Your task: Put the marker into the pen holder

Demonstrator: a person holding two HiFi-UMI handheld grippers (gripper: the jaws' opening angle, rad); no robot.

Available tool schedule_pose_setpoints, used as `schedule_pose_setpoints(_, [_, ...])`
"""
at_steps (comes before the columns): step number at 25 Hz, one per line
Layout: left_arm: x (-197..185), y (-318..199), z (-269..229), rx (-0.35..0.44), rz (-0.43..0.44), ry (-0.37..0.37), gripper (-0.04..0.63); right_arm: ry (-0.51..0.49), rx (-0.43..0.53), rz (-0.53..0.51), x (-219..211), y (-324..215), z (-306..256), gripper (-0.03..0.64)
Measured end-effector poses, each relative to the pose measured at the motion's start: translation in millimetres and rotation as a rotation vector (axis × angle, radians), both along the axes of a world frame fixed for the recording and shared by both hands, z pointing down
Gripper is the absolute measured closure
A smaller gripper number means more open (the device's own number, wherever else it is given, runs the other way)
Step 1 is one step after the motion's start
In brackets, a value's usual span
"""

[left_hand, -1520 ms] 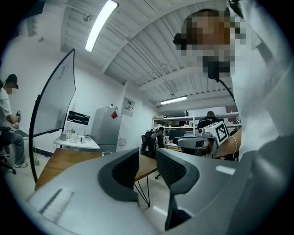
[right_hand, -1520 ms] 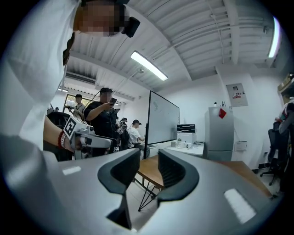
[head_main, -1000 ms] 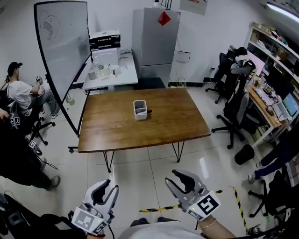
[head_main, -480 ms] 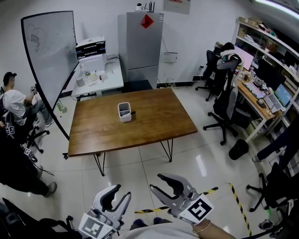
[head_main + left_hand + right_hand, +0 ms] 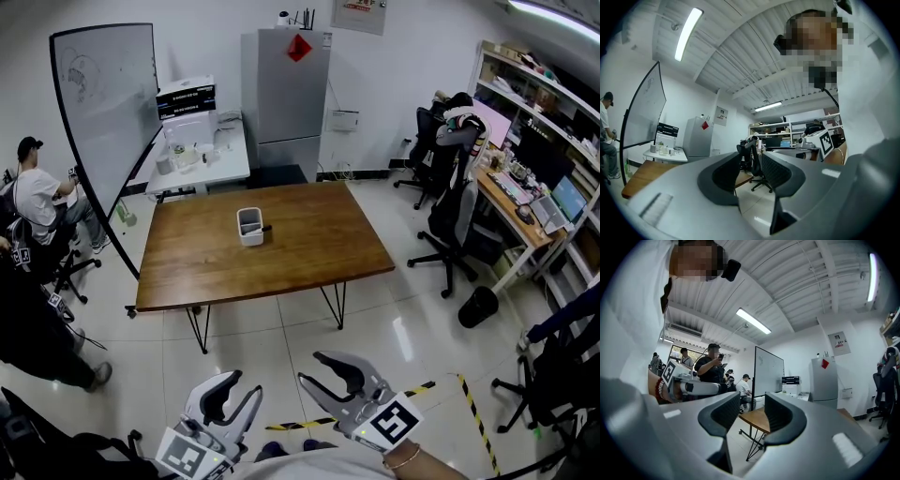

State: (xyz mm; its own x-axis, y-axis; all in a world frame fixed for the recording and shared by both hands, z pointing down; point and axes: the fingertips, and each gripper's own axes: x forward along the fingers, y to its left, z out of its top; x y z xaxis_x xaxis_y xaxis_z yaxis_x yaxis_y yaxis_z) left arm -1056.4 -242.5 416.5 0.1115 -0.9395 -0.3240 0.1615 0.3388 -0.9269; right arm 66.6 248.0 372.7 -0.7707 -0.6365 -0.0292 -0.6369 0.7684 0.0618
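Holds grey plastic left gripper and right gripper with jaws spread, just opened wider, empty. At middle of brown wooden desk, white box-shaped pen holder, black marker just beside.

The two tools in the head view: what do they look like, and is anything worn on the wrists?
The left tool and the right tool are light grey, with curved jaws lined dark inside. Each carries a white cube with black square markers. A thin bracelet is on the right wrist; the left wrist is out of frame.
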Motion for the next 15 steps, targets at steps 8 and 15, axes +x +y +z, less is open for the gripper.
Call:
schedule_pose_setpoints(8, [-3.4, 1.6, 0.6, 0.007, -0.004, 0.0, 0.472, -0.014, -0.01, -0.019, -9.5, 1.8, 1.9, 0.48])
schedule_pose_setpoints(15, [-10.4, 10.8, -0.2, 0.005, -0.018, 0.008, 0.472, -0.029, -0.03, -0.017, -13.6, 2.1, 3.0, 0.48])
